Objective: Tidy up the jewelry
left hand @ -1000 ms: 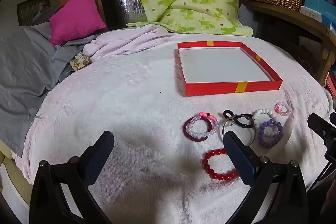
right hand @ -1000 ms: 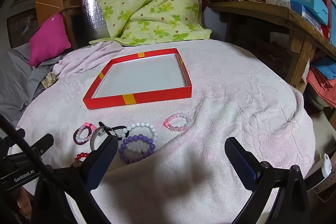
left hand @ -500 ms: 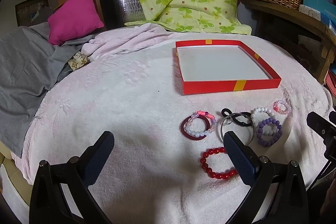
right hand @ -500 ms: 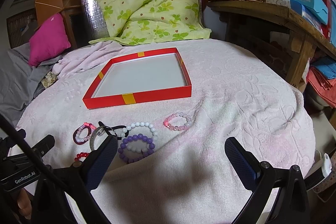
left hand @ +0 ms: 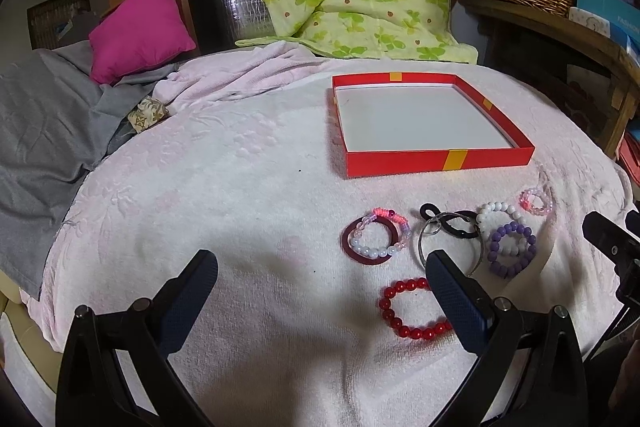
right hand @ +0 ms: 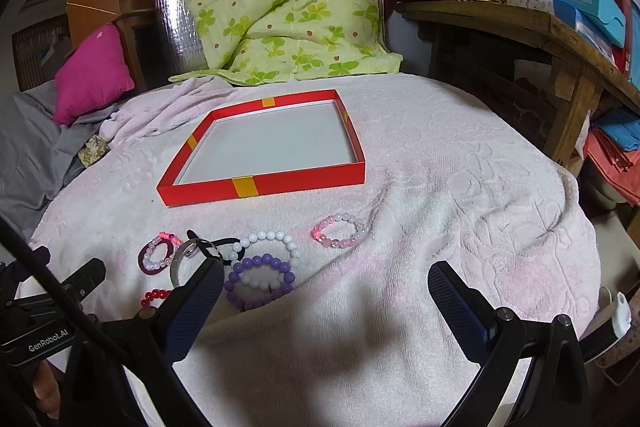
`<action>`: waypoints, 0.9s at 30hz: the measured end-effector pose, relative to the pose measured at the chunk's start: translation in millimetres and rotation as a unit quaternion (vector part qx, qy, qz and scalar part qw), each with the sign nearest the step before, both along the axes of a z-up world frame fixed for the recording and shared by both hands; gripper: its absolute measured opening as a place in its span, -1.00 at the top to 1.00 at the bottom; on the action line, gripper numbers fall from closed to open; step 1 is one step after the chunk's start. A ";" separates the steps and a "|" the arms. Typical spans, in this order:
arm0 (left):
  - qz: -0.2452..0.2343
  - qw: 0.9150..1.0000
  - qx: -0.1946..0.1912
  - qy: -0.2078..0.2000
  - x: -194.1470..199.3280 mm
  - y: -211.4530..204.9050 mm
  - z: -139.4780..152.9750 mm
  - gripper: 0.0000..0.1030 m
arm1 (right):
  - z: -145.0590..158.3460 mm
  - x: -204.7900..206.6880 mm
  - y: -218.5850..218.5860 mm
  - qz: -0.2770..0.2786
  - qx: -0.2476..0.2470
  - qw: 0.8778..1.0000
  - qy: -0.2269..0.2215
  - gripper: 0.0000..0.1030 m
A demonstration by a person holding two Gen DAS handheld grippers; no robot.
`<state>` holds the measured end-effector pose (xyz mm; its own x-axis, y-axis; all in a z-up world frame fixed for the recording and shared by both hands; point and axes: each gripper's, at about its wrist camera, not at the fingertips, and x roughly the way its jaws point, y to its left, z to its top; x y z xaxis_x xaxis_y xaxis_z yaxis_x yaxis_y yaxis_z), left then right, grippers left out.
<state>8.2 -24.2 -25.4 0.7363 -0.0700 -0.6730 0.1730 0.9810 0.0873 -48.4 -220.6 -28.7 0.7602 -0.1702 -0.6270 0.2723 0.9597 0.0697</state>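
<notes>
Red beads lay nearest me: the red bracelet (left hand: 416,309) sat flat on the pink towel (left hand: 240,211), just ahead of and touching the line of my left gripper (left hand: 320,283)'s right-hand finger, so it lay off to the right of the gap rather than inside it. Both pairs of fingers stood wide apart and held nothing. From the right gripper (right hand: 326,289) the cluster lay the other way, to the left, with the purple bracelet (right hand: 259,281) just beside its left-hand finger. I judged the left gripper nearer the red one and the right nearer the purple. Beyond these lay the silver bangle (left hand: 450,243), the white bracelet (left hand: 500,217), the dark ring with pale beads (left hand: 374,239) and, apart to the right, the small pink bracelet (right hand: 339,229); whether the bangle overlapped the black hair tie (left hand: 452,223) I could not quite tell. Farthest stood the red box (left hand: 436,161), empty, straight ahead.
</notes>
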 end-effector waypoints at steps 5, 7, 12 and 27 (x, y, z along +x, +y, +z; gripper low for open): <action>0.000 1.000 0.000 0.001 -0.5 0.1 0.0 -1.00 | -1.3 -0.7 -1.1 0.000 -0.002 1.000 0.000 -1.00; -0.001 1.000 0.000 0.001 -0.2 0.3 -0.2 -1.00 | -1.2 -0.6 -0.9 0.000 -0.007 1.000 0.001 -1.00; -0.002 1.000 0.000 0.003 -0.3 -0.4 -1.2 -1.00 | -1.3 -0.2 -1.2 -0.001 -0.033 0.999 0.006 -1.00; -0.004 1.000 0.000 0.006 1.2 -0.7 -3.2 -1.00 | -1.7 -0.3 -1.3 -0.001 -0.011 1.000 0.002 -1.00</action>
